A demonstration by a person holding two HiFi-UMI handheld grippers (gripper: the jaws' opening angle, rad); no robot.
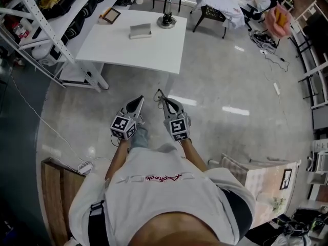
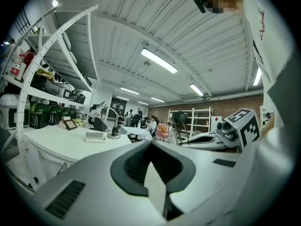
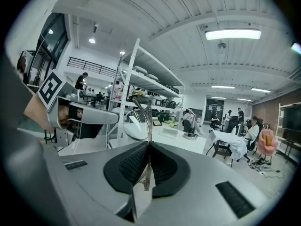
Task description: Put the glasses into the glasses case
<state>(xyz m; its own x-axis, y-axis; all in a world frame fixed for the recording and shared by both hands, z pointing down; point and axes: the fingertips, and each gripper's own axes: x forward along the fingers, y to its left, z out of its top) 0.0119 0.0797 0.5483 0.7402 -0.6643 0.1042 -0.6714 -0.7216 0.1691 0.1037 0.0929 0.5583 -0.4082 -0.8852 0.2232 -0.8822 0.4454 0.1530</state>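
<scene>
I stand on the floor, well short of the white table (image 1: 154, 50). On it lies the grey glasses case (image 1: 140, 31), also visible as a small box in the left gripper view (image 2: 95, 136) and the right gripper view (image 3: 170, 132). My right gripper (image 1: 163, 99) is shut on thin wire-framed glasses (image 3: 135, 124); a temple runs between the pads and a lens sticks out ahead of the tips. The glasses show faintly at the jaw tips (image 1: 159, 93). My left gripper (image 1: 139, 101) is beside it, shut with nothing in it (image 2: 150, 145).
A metal shelving rack (image 1: 51, 35) with bags stands left of the table. A black desk lamp (image 1: 167, 20) and a small framed picture (image 1: 109, 16) sit on the table. A cable and power strip (image 1: 84, 166) lie on the floor at my left, and a chair (image 1: 210, 14) stands beyond the table.
</scene>
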